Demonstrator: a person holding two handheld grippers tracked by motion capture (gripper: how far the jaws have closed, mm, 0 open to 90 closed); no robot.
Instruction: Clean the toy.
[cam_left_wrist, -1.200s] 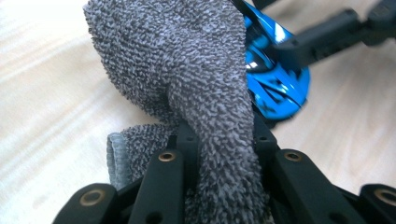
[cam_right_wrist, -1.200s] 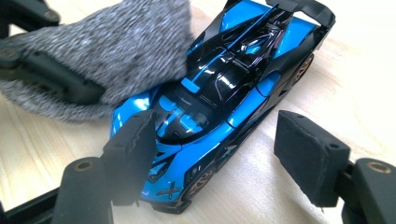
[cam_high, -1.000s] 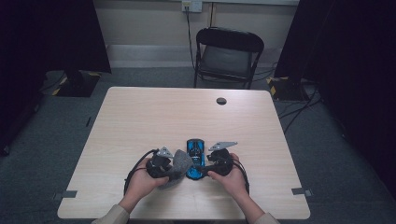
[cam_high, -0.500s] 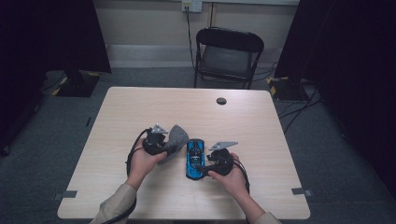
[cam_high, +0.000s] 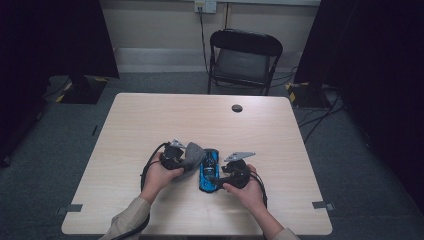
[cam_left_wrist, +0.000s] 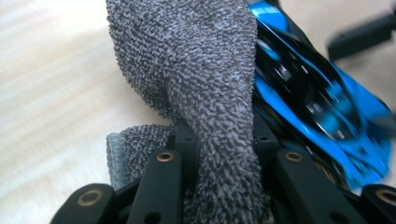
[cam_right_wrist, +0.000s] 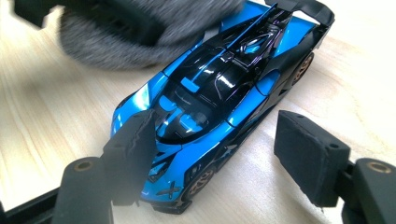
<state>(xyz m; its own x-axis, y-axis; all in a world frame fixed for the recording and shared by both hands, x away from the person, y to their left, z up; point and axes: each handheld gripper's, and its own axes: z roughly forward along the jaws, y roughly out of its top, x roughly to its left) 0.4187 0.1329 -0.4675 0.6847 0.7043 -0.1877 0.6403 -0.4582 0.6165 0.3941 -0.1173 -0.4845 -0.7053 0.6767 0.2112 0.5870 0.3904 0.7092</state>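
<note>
Left hand-held gripper (cam_high: 186, 159) pinches soft grey cloth (cam_left_wrist: 196, 79); right hand-held gripper (cam_right_wrist: 219, 158) open, straddling glossy toy car (cam_right_wrist: 219, 107), likely rigid, slippery; grip its sides

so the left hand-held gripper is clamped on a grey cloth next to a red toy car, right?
Not quite: the toy car is blue and black, not red, as the right gripper view shows plainly. The rest holds: the left hand-held gripper is clamped on the grey cloth, which sits right beside the car.
</note>
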